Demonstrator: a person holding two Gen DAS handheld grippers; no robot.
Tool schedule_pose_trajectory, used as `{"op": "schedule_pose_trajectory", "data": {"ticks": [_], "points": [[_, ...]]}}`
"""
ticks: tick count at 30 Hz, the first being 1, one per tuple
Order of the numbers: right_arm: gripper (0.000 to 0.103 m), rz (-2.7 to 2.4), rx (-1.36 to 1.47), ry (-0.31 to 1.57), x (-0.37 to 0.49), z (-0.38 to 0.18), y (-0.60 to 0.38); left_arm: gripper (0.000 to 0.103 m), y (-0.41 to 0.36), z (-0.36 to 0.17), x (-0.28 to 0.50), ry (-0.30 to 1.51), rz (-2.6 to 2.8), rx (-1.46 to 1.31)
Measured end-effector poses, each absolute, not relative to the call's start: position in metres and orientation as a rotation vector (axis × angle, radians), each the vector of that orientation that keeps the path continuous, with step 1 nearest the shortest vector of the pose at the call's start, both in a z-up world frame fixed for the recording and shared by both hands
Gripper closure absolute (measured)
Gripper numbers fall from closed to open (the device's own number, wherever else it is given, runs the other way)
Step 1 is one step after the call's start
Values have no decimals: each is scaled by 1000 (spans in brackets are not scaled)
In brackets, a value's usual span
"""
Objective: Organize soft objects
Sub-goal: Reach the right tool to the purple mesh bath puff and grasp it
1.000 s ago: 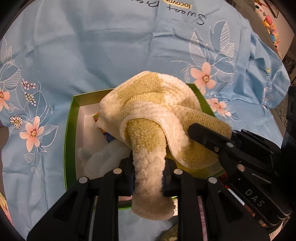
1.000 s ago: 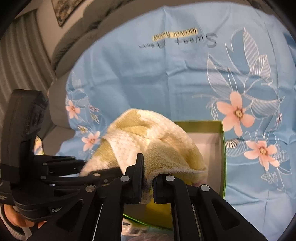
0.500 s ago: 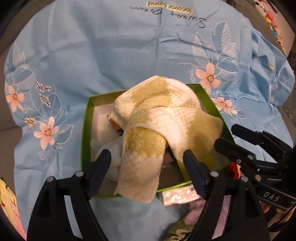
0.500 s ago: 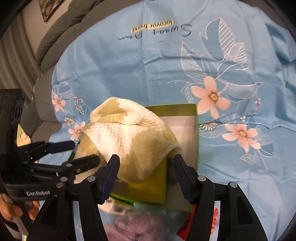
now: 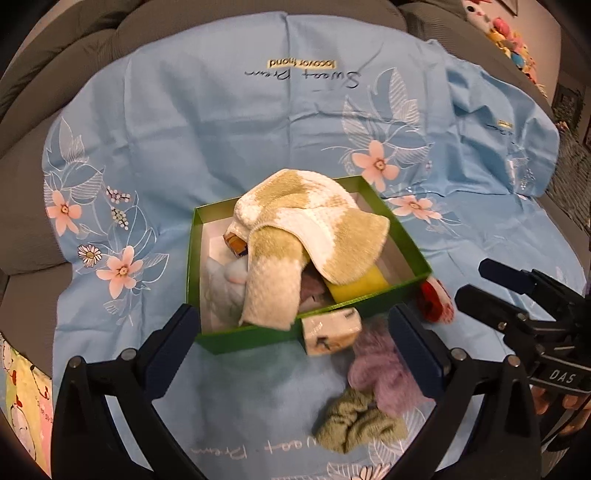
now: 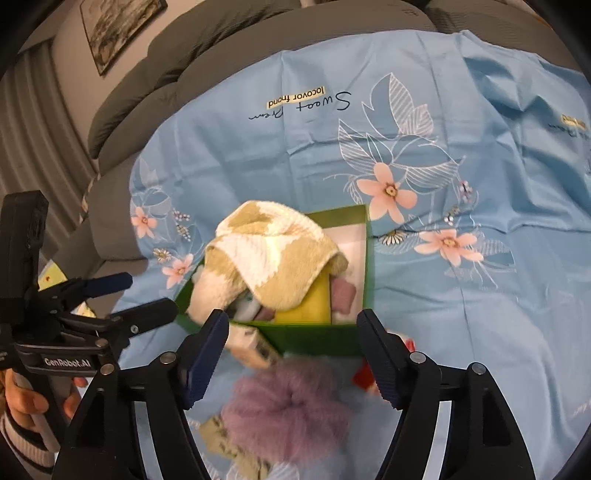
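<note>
A yellow-green and white towel point(image 5: 314, 229) point(image 6: 273, 251) lies heaped over the green box point(image 5: 192, 258) point(image 6: 317, 338), one end drooping over the soft items inside. My left gripper point(image 5: 295, 332) point(image 6: 147, 295) hangs back above the box's near wall, its jaws opening wide and gripping nothing. My right gripper point(image 6: 291, 325) point(image 5: 472, 280) hovers over the box's near edge, jaws also opening, pads touching nothing. In front of the box lie a purple fluffy scrunchie point(image 5: 376, 369) point(image 6: 288, 410), a green scrunchie point(image 5: 354, 424), a tissue pack point(image 5: 330, 330) and a red item point(image 5: 436, 299).
A blue flowered sheet point(image 5: 258, 147) covers a grey sofa point(image 5: 74, 44). Inside the box lie a yellow sponge point(image 5: 354, 284) and pale soft items. Plush toys point(image 5: 509, 33) sit far right, and a patterned cloth point(image 5: 22, 398) lies at the left edge. A hand point(image 6: 26, 402) holds the left gripper.
Both grippers let go of the towel, opened and drew back from the box. The towel stays draped over the box, and the items in front of the box have come into view.
</note>
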State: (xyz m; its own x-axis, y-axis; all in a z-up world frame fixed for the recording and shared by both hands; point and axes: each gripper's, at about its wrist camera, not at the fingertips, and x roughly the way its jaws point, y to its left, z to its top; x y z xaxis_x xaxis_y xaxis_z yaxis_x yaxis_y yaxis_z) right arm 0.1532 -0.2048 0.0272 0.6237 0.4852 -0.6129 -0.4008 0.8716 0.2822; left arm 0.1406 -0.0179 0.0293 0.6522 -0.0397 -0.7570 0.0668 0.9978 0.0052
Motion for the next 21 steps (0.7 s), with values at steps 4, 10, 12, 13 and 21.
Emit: {"op": "schedule_pose_trajectory", "data": {"ticks": [4,10,12,13,21], "points": [[30,513,127,735,132,26,-210,1,-23,36,120,834,-72,41],[30,505,173,747,110,17,-218,1,-26,37,95,826,-81,39],[30,503,176,758,105,13,-219,1,-26,36,89,832,-81,37],[30,500,179,760,102,12,-219,1,-26,35,86,833,-83,34],[30,505,208,782,81,0,-224,1,-19,20,62,870,-87,-23]]}}
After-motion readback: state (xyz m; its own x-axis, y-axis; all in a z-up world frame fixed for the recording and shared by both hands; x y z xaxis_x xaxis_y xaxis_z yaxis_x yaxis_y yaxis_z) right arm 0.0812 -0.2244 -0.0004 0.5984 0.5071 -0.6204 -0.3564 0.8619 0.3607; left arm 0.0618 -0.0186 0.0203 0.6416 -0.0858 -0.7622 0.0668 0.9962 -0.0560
